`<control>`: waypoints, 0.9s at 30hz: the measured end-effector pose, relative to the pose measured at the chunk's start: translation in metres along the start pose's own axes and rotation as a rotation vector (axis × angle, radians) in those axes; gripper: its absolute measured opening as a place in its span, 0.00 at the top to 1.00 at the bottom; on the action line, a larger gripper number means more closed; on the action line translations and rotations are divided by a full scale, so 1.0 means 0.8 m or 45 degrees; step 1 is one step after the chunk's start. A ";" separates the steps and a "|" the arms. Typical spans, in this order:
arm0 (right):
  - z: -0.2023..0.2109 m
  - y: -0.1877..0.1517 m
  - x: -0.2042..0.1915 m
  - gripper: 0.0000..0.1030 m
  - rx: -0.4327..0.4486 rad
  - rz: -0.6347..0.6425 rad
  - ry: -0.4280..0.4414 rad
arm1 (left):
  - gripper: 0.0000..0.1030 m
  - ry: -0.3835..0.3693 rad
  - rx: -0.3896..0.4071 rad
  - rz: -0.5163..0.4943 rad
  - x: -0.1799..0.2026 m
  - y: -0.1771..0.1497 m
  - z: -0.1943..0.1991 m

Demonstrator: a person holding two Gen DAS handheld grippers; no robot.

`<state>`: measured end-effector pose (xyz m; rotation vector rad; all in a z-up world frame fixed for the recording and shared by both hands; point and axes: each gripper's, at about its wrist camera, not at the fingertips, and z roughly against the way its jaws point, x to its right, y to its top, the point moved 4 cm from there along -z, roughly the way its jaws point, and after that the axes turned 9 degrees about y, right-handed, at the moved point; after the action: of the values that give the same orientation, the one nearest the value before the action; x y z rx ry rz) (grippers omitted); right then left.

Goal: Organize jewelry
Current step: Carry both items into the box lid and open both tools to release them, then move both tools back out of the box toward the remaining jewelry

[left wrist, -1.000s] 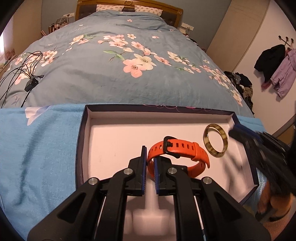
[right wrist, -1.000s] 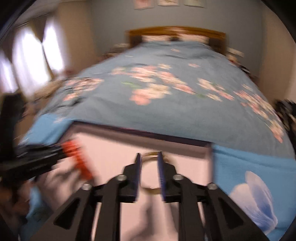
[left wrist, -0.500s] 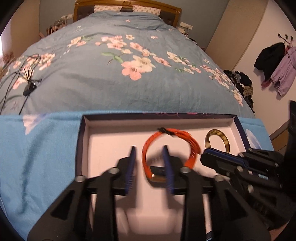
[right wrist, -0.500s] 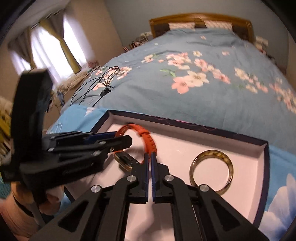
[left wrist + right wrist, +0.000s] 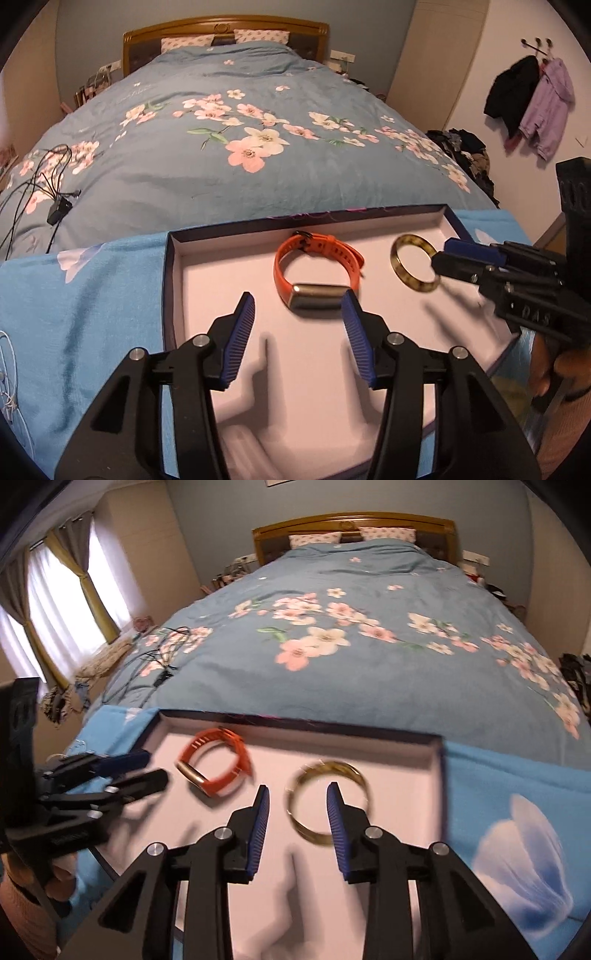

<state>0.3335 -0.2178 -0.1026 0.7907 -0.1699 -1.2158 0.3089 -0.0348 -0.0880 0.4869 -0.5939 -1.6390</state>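
Hovering over the white tray (image 5: 173, 280): left tongs (image 5: 297, 314) spread wide near the orange band (image 5: 317, 267), right tongs (image 5: 297, 805) released, straddling the gold bangle (image 5: 327, 801); likely needing closing next

A tray (image 5: 173, 266) rests on a towel (image 5: 74, 295) at the bed's (image 5: 221, 166) foot; inside, a fitness band (image 5: 317, 273) lies left of a bangle (image 5: 415, 267).

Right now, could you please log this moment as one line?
left gripper open | right gripper open | orange watch, gold bangle in box
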 end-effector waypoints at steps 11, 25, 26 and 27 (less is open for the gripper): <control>-0.022 -0.026 0.003 0.69 -0.080 0.041 -0.042 | 0.42 0.007 0.161 -0.089 -0.003 -0.043 0.071; 0.080 -0.072 -0.065 0.65 0.091 0.238 0.133 | 0.38 -0.026 0.210 -0.162 -0.016 -0.117 0.124; 0.086 -0.083 -0.073 0.65 0.078 0.264 0.155 | 0.38 -0.020 0.206 -0.178 -0.015 -0.124 0.126; 0.091 -0.096 -0.082 0.65 0.062 0.295 0.176 | 0.38 -0.016 0.205 -0.191 -0.014 -0.131 0.129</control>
<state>0.2124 -0.2021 -0.0785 0.8691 -0.1732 -0.9387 0.1657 -0.0021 -0.0739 0.6528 -0.7165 -1.7451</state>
